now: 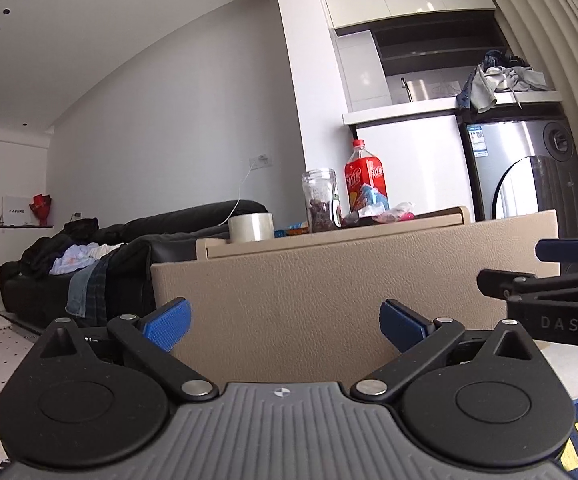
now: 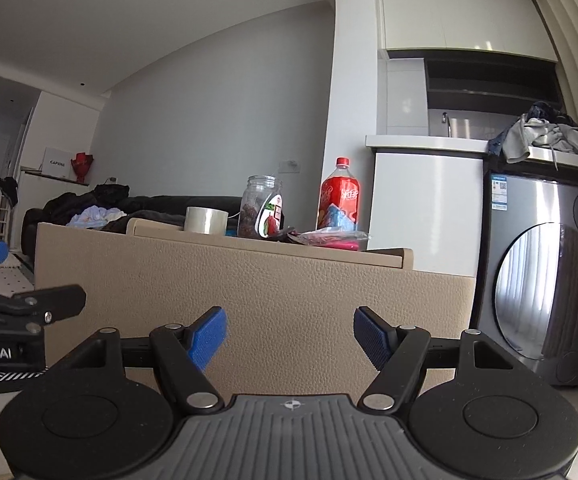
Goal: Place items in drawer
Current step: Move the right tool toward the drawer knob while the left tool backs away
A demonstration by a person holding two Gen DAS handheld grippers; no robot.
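Your left tongs, right tongs: both spread, empty | tan leather drawer front mid-frame | jar, red bottle, tape roll on bench top | sofa left

The left gripper and the right gripper are side by side, both level, fingers wide apart and empty.

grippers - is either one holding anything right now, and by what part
Nothing is held. The left gripper and right gripper are both open and empty, facing the beige drawer front.
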